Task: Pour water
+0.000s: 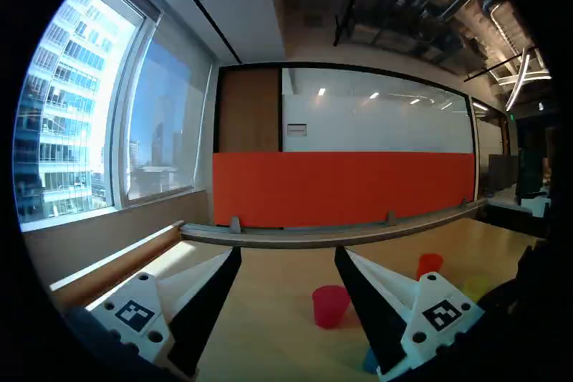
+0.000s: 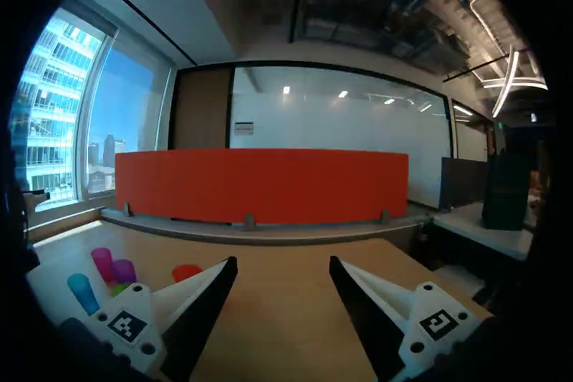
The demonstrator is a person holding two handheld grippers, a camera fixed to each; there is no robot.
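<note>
Jaws of the left gripper [image 1: 286, 249] stand spread and empty, with the upright pink cup [image 1: 330, 305] on the bench [image 1: 279, 332] just ahead, slightly right of their gap; the right gripper [image 2: 283, 259], likewise spread and empty, has the cups [image 2: 124, 271] off to its left, so the left looks nearer

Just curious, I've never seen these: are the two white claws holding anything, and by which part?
Nothing is held. The left gripper and right gripper are both open, and the coloured cups stand untouched on the table.
</note>
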